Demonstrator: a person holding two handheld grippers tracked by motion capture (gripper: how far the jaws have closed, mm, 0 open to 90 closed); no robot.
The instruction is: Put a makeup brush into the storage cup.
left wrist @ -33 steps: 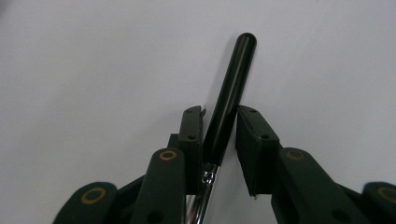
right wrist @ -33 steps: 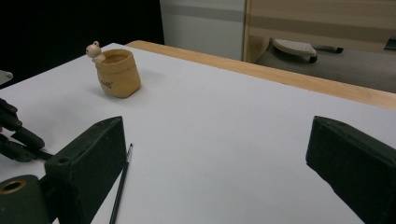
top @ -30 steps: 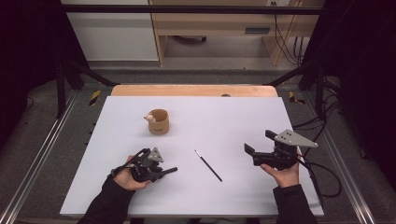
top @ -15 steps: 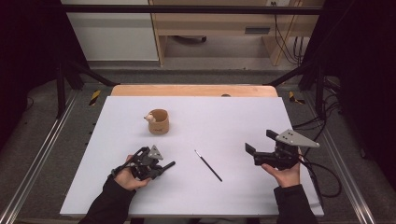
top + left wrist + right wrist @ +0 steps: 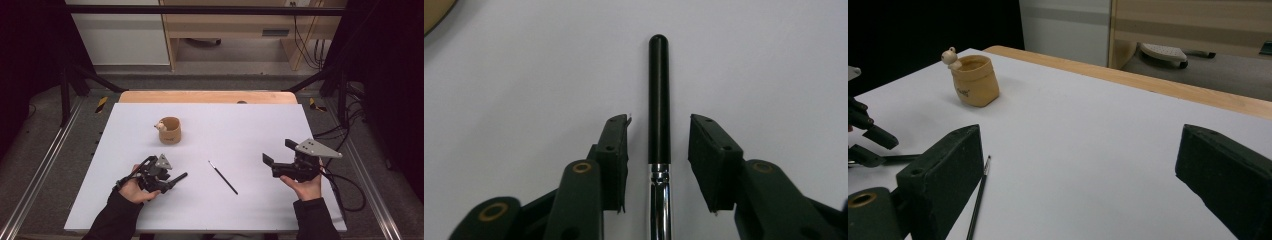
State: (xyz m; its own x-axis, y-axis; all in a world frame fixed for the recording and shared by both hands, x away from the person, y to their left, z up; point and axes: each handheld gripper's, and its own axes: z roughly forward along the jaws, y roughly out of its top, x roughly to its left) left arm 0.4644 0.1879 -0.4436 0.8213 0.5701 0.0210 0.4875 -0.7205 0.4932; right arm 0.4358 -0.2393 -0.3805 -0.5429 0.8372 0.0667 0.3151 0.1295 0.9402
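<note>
A thick black-handled brush (image 5: 659, 95) with a chrome ferrule lies between the jaws of my left gripper (image 5: 660, 120). Those jaws have just been opening, and both pads stand clear of the handle. In the high view the left gripper (image 5: 170, 181) sits at the table's front left, with the handle's end (image 5: 183, 176) sticking out to the right. A thin black brush (image 5: 223, 177) lies on the white table between the two hands. My right gripper (image 5: 278, 152) hovers at the front right, jaws wide apart with nothing between them (image 5: 1080, 150).
A small tan cup (image 5: 170, 131) with a little animal figure on its rim stands behind the left hand, also seen as the cup (image 5: 974, 80). The thin brush (image 5: 979, 197) lies just off the right gripper's left jaw. The white table (image 5: 250, 125) has a wooden far edge.
The left gripper's jaws look slightly wider around the black handle than before. Both hands have kept their place, and the thin brush and cup have not moved.
</note>
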